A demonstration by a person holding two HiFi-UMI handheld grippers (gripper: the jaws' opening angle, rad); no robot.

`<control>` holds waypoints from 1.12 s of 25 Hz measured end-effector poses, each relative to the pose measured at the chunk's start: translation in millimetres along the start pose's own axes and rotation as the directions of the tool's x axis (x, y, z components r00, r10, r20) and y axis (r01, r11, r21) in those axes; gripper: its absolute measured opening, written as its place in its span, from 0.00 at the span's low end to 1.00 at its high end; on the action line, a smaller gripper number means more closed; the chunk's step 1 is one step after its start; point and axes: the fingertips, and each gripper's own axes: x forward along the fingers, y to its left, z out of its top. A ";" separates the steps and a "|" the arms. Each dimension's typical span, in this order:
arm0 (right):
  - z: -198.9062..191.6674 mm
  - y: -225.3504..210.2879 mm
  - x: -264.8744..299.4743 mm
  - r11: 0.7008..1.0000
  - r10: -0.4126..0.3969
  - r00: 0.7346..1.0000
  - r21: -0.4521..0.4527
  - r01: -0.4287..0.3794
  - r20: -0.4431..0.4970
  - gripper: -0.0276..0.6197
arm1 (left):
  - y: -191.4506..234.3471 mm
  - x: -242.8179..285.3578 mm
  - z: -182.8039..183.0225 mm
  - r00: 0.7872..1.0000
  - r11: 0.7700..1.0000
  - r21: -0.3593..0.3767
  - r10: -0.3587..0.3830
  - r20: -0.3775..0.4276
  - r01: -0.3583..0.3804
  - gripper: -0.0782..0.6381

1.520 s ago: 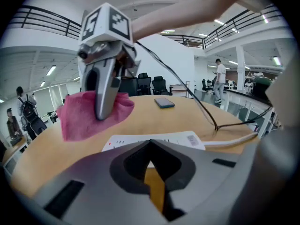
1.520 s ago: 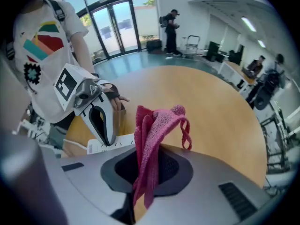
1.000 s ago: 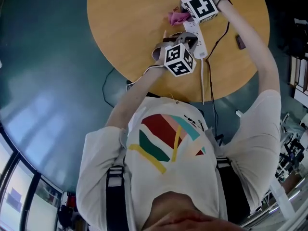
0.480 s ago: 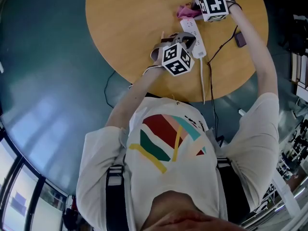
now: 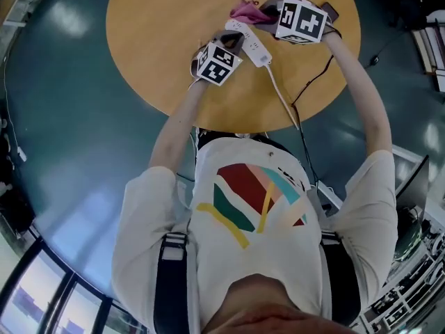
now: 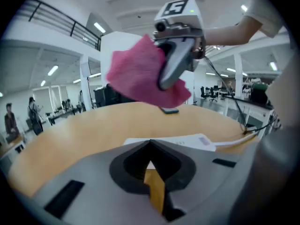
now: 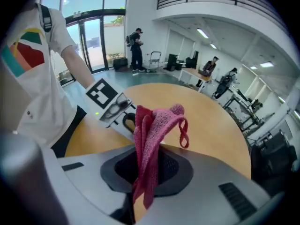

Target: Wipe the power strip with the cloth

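Cloth [image 7: 152, 125] pinched in right gripper [image 7: 140, 196], above power strip [image 5: 249, 42]; left gripper [image 6: 152, 177] closed.

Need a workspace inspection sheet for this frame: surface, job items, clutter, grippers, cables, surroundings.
Surface: round wooden table.
Job's things: white power strip lies flat on the table; pink cloth is held up off the table beyond it.
Clutter: small dark flat object on the table past the cloth, kind unclear.
Grippers: left gripper shut, tips at the strip's near end, contact unclear; right gripper shut on the cloth.
Cables: white cord runs from the strip over the table's near edge; black cable crosses the right side.
Surroundings: teal floor; open hall, people standing far off.
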 end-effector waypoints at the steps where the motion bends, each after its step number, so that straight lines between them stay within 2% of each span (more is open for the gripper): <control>1: -5.0 5.8 -13.3 0.998 -0.039 0.999 0.056 0.038 0.016 0.10 | 11.1 -2.5 7.3 1.000 0.999 0.035 0.015 0.013 -0.015 0.17; 3: -15.7 16.8 -32.4 0.977 -0.094 0.995 0.194 0.087 0.030 0.10 | 26.1 -4.1 26.3 0.999 0.991 0.133 -0.014 0.034 0.009 0.17; 5: -21.9 25.4 -40.9 0.941 -0.139 0.990 0.316 0.124 0.024 0.10 | 32.4 -0.3 42.0 0.996 0.961 0.265 -0.091 0.021 0.082 0.17; 7: -22.7 24.0 -44.5 0.883 -0.246 0.969 0.408 0.231 -0.017 0.10 | 37.9 5.9 53.0 0.981 0.902 0.390 -0.193 -0.024 0.187 0.17; 9: -22.0 16.3 -42.1 0.796 -0.387 0.916 0.465 0.388 -0.103 0.10 | 46.8 9.9 61.3 0.955 0.834 0.473 -0.290 -0.062 0.284 0.17; 10: -21.3 15.9 -36.2 0.757 -0.431 0.888 0.474 0.451 -0.157 0.10 | 50.8 10.4 62.9 0.939 0.804 0.497 -0.337 -0.073 0.327 0.17; 11: -20.3 20.6 -26.6 0.730 -0.451 0.867 0.471 0.496 -0.214 0.10 | 52.4 10.1 61.7 0.919 0.773 0.515 -0.384 -0.084 0.370 0.17; 13: -17.7 39.5 -0.2 0.704 -0.444 0.834 0.449 0.551 -0.327 0.10 | 50.2 8.7 54.4 0.875 0.705 0.547 -0.472 -0.112 0.450 0.17; 15: -11.8 53.6 28.9 0.692 -0.430 0.799 0.415 0.591 -0.420 0.10 | 52.0 9.7 46.4 0.835 0.646 0.570 -0.531 -0.145 0.509 0.17; 19: 11.2 51.0 72.8 0.660 -0.431 0.716 0.349 0.665 -0.550 0.10 | 56.2 10.6 36.3 0.762 0.574 0.548 -0.615 -0.201 0.609 0.17; 23: 18.7 40.3 98.8 0.621 -0.441 0.611 0.268 0.736 -0.658 0.10 | 35.9 10.7 19.9 0.682 0.479 0.533 -0.671 -0.290 0.698 0.17; 24: 17.5 40.2 104.0 0.623 -0.437 0.591 0.246 0.743 -0.678 0.10 | 31.7 12.6 13.6 0.669 0.468 0.519 -0.674 -0.314 0.715 0.17; 25: 16.6 40.8 108.7 0.630 -0.433 0.574 0.223 0.744 -0.695 0.10 | 29.3 15.0 7.2 0.658 0.469 0.495 -0.676 -0.332 0.731 0.17; 28: 14.7 36.7 114.6 0.650 -0.430 0.531 0.157 0.743 -0.730 0.10 | 32.0 19.9 3.0 0.629 0.502 0.398 -0.709 -0.319 0.768 0.17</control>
